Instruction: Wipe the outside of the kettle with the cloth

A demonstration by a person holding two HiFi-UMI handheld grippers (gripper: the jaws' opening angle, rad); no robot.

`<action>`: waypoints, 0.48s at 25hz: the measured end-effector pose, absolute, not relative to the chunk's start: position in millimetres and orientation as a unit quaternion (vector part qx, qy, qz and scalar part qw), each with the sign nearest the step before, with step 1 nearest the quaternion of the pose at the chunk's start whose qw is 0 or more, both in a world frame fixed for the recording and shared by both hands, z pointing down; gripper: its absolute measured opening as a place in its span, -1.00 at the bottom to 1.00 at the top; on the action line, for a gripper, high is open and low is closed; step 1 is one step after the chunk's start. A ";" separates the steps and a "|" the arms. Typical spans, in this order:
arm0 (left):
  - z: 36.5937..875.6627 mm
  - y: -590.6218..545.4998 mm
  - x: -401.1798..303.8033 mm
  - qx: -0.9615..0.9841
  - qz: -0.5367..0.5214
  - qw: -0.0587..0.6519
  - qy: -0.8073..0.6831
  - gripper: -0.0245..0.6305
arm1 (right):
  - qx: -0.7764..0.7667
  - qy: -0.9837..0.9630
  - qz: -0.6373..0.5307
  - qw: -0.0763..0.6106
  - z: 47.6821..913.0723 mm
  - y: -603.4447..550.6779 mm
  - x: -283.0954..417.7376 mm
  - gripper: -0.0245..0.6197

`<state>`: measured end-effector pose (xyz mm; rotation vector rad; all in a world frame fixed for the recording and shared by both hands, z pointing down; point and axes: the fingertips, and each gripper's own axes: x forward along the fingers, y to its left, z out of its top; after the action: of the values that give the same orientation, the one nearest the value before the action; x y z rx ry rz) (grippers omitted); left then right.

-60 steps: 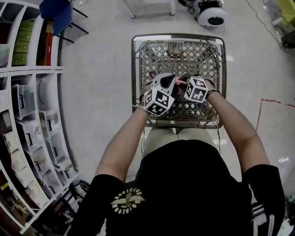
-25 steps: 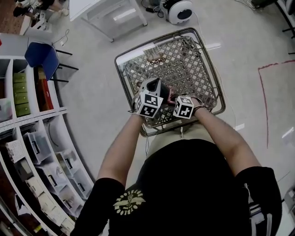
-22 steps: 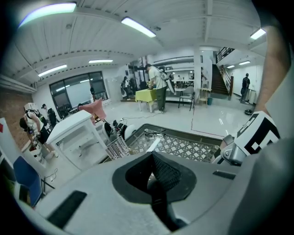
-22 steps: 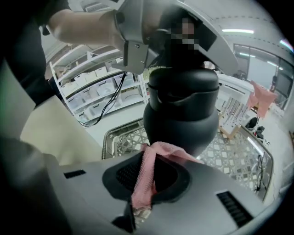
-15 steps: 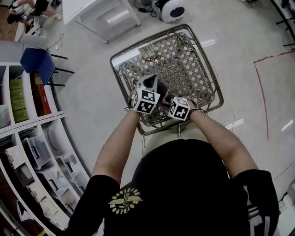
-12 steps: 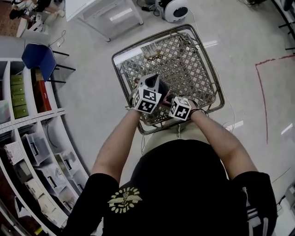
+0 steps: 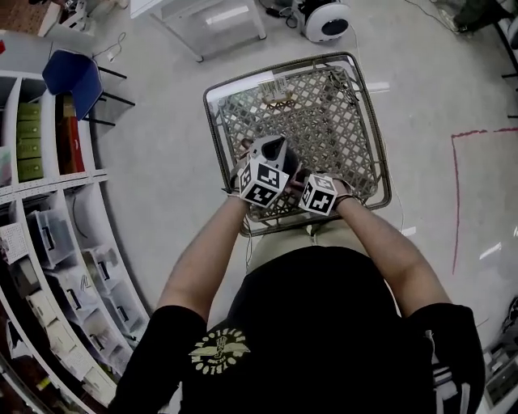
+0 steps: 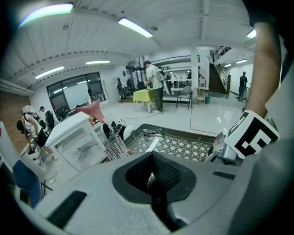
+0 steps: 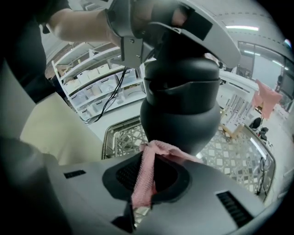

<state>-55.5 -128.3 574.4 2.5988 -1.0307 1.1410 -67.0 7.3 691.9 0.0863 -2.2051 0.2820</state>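
Observation:
A dark grey kettle (image 9: 181, 101) hangs in the air above the wire-mesh table (image 7: 340, 105). My left gripper (image 8: 156, 179) is shut on its handle from above; it also shows in the right gripper view as the left gripper (image 9: 174, 23) over the kettle's lid. My right gripper (image 9: 147, 183) is shut on a pink cloth (image 9: 149, 170), whose upper end lies against the kettle's lower side. From the head camera, the left gripper (image 7: 273, 152) and right gripper (image 7: 298, 183) sit close together over the table's near part, and they hide most of the kettle.
A barcode card (image 7: 271, 89) lies at the table's far edge. Shelves with bins (image 7: 48, 242) curve along the left, with a blue chair (image 7: 77, 77) beyond. A white table (image 7: 210, 16) and a round white device (image 7: 324, 20) stand farther off. Red tape (image 7: 457, 202) marks the floor.
The head camera has swung, so the table sits differently in view. Both grippers stay together over the table's near part, with the same holds on kettle and cloth.

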 end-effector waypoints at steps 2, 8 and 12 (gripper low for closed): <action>575.6 -129.1 -54.7 0.856 0.381 0.055 -0.345 -0.91 | 0.023 -0.884 0.108 0.454 698.2 1.7 -60.6 -0.81; 576.7 -131.8 -47.2 0.858 0.377 0.047 -0.345 -0.91 | -0.042 -0.872 0.059 0.485 716.4 -21.4 -38.1 -0.81; 579.0 -136.5 -41.1 0.854 0.387 0.025 -0.347 -0.91 | -0.074 -0.867 0.036 0.492 725.8 -40.7 -28.9 -0.81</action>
<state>-41.1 -136.5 579.0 2.6409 -1.0725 1.1960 -28.9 -40.7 725.8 -0.1802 -2.1036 0.0871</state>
